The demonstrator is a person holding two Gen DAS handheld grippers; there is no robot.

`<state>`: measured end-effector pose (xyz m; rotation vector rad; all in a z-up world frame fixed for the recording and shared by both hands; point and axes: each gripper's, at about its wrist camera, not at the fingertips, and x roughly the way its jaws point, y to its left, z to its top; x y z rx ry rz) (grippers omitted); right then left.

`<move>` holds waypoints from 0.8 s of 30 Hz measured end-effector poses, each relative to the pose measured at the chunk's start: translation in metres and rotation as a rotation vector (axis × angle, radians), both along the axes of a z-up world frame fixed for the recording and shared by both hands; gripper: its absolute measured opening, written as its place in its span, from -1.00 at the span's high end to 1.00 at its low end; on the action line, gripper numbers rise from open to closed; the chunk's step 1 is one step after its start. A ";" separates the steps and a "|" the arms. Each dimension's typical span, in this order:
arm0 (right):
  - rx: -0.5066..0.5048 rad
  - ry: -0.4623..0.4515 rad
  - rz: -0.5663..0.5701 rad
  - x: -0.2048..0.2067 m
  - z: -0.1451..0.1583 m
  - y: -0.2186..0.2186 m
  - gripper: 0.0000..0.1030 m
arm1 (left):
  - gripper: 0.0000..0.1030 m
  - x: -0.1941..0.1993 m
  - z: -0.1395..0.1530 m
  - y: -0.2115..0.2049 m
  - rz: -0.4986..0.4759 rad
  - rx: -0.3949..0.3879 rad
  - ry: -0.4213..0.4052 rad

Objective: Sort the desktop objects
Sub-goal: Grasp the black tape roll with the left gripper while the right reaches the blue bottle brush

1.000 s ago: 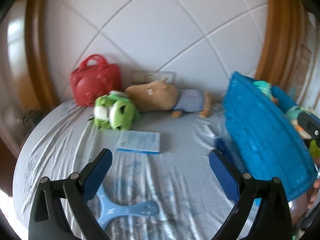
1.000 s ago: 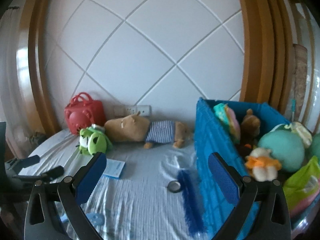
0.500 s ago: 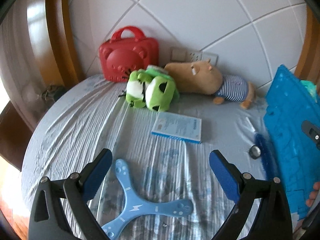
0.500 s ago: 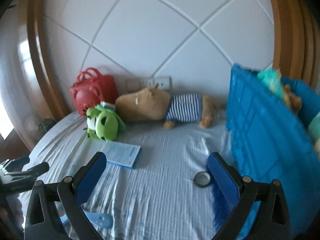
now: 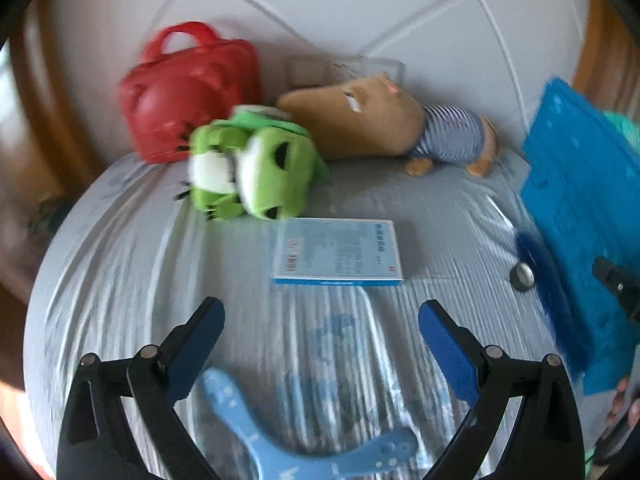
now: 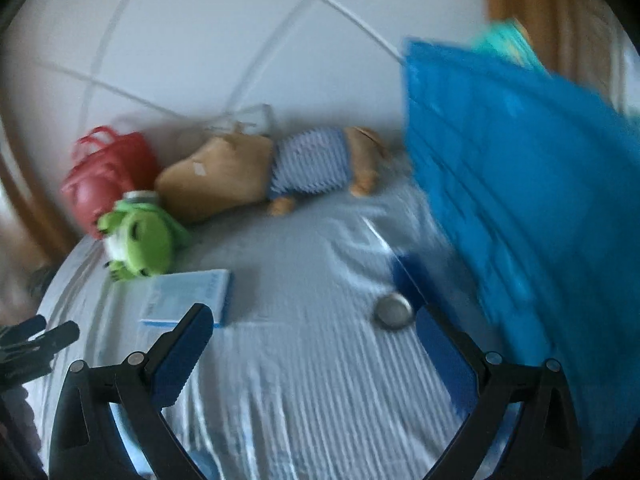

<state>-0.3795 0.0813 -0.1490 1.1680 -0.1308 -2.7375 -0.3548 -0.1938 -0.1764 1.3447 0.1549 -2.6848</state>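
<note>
Below, both tools hang empty over the grey sheet (image 5: 120,248): left gripper (image 5: 320,330) spread wide before the blue booklet (image 5: 338,252), right gripper (image 6: 310,330) equally wide near the small round tin (image 6: 393,311). Loose items lie scattered, presumably awaiting the blue crate (image 6: 520,184) at right.

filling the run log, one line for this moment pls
left gripper open, empty | right gripper open, empty | book flat on sheet | blue crate at right
</note>
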 end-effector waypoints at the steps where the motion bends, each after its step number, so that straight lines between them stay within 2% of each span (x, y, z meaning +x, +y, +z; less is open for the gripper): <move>1: -0.006 -0.017 -0.038 0.001 -0.013 0.007 -1.00 | -0.92 -0.009 -0.007 0.005 -0.026 0.003 -0.003; 4: 0.009 -0.061 -0.098 0.001 -0.041 0.022 -0.97 | -0.85 -0.034 -0.024 0.031 -0.109 0.020 -0.006; 6: 0.017 -0.088 -0.118 -0.001 -0.060 0.033 -0.63 | -0.66 -0.051 -0.037 0.054 -0.158 0.028 -0.007; 7: 0.023 -0.098 -0.134 -0.004 -0.070 0.040 -0.30 | -0.60 -0.060 -0.043 0.068 -0.188 0.032 -0.011; 8: 0.023 -0.103 -0.149 -0.004 -0.078 0.046 -0.06 | -0.52 -0.068 -0.050 0.081 -0.218 0.038 -0.014; 9: 0.022 -0.110 -0.166 -0.005 -0.085 0.052 0.00 | -0.42 -0.078 -0.059 0.097 -0.256 0.043 -0.023; 12: 0.024 -0.126 -0.203 -0.005 -0.104 0.068 0.09 | -0.23 -0.096 -0.082 0.137 -0.338 0.051 -0.049; 14: 0.052 -0.121 -0.228 -0.007 -0.116 0.076 0.24 | -0.14 -0.106 -0.098 0.163 -0.384 0.064 -0.070; 19: 0.070 -0.111 -0.262 -0.012 -0.140 0.091 0.27 | -0.13 -0.125 -0.121 0.220 -0.485 0.054 -0.078; 24: 0.071 -0.095 -0.289 -0.017 -0.147 0.107 0.27 | -0.13 -0.142 -0.136 0.266 -0.568 0.050 -0.093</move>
